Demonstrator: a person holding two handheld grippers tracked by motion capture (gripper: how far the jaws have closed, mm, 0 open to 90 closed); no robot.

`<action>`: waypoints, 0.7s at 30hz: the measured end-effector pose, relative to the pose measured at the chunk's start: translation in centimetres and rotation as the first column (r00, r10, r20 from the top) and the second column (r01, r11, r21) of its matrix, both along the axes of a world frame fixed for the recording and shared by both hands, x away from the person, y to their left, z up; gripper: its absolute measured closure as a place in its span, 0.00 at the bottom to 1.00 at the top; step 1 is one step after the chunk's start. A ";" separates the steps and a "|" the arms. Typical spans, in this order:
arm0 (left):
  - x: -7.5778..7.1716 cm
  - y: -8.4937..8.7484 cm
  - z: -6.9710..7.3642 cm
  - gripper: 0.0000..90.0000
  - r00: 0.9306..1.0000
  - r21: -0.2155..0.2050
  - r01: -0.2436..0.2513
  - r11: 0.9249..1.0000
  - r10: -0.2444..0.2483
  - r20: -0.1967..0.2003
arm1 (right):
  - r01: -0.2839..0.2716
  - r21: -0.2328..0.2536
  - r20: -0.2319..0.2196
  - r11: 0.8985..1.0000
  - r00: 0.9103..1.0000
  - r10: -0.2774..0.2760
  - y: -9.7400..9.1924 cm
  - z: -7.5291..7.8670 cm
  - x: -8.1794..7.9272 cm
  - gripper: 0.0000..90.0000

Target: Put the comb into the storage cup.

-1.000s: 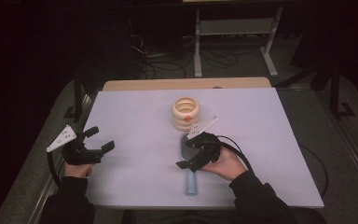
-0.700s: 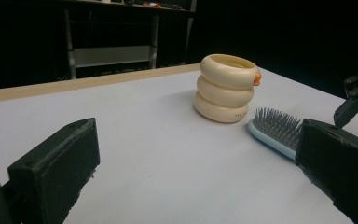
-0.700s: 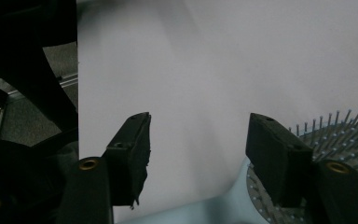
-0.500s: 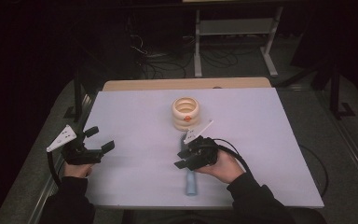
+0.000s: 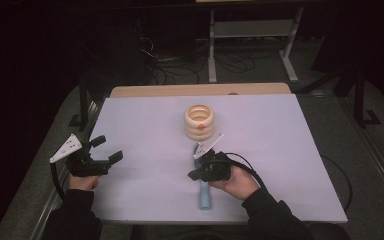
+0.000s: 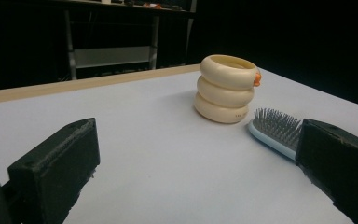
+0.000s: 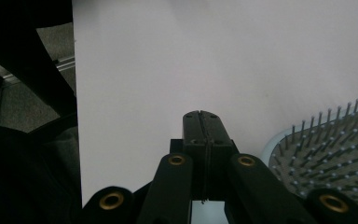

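Near the counter's [image 5: 130, 125] front edge, a light blue hairbrush [image 5: 204, 195] lies with its handle toward that edge and its bristles up. The right gripper [image 5: 195, 175] hovers over the brush's middle, jaws pressed together and holding nothing. At the front left edge, the left gripper [image 5: 107, 150] has its jaws spread wide and empty. Farther back, just beyond the brush head, stands a cream ringed cup [image 5: 200, 121], toward the counter's far edge.

Lit table [image 5: 145, 125], black surroundings

dark room, metal shelf frame [image 5: 252, 30] behind
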State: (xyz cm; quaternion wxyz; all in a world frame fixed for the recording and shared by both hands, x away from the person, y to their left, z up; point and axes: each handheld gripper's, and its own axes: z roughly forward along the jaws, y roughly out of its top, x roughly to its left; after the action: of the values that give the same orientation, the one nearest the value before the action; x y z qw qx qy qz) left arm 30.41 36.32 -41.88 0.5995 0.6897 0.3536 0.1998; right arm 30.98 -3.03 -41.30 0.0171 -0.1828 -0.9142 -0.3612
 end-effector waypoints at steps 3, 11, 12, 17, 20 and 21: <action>0.0 0.0 0.0 0.00 1.000 0.002 0.000 1.000 0.000 0.001 | 0.005 -0.010 -0.013 1.000 1.000 -0.005 0.1 -0.2 0.0 0.98; 0.0 0.0 0.0 0.00 1.000 0.002 0.001 1.000 -0.001 0.000 | 0.006 -0.051 -0.043 0.999 0.999 -0.009 0.1 -1.2 -0.1 0.98; 0.0 0.0 0.0 0.00 1.000 0.002 0.001 1.000 -0.001 0.000 | 0.005 -0.054 -0.044 0.999 0.999 -0.008 0.1 -1.3 -0.1 0.98; 0.0 0.0 0.0 0.00 1.000 0.003 0.001 1.000 -0.001 0.000 | 0.003 -0.076 -0.055 0.997 0.998 -0.007 0.1 -2.0 -0.2 0.98; 0.0 0.0 0.0 0.00 1.000 0.003 0.001 1.000 -0.001 0.000 | -0.003 -0.084 -0.063 0.996 0.998 -0.002 0.3 -2.2 -0.3 0.98; 0.0 0.0 0.0 0.00 1.000 0.003 0.001 1.000 -0.001 0.001 | -0.006 -0.084 -0.066 0.996 0.998 0.000 0.3 -2.3 -0.4 0.98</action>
State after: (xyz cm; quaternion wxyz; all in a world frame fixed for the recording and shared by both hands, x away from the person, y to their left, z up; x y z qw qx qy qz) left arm 30.43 36.28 -41.89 0.5985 0.6909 0.3526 0.2002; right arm 30.62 -2.70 -43.62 0.0401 -0.1938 -0.9278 -0.3162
